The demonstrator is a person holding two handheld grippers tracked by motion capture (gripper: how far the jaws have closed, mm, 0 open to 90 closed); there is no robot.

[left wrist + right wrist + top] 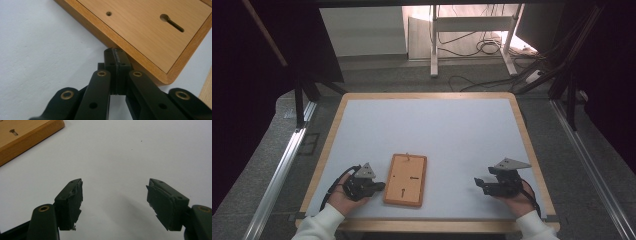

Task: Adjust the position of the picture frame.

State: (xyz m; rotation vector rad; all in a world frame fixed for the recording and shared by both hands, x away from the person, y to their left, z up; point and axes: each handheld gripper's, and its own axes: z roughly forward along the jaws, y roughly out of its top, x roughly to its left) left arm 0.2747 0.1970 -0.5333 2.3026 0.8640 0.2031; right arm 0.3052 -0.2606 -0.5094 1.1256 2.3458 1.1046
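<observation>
Two grippers flank the wooden board point(405, 180) lying near the table's point(452, 130) front edge in the high view. In the left gripper view, the left gripper point(117, 53), clenched empty, touches the board's rim; moving it seems barely begun. In the right gripper view, the right gripper point(114, 190) gapes, idle.
</observation>
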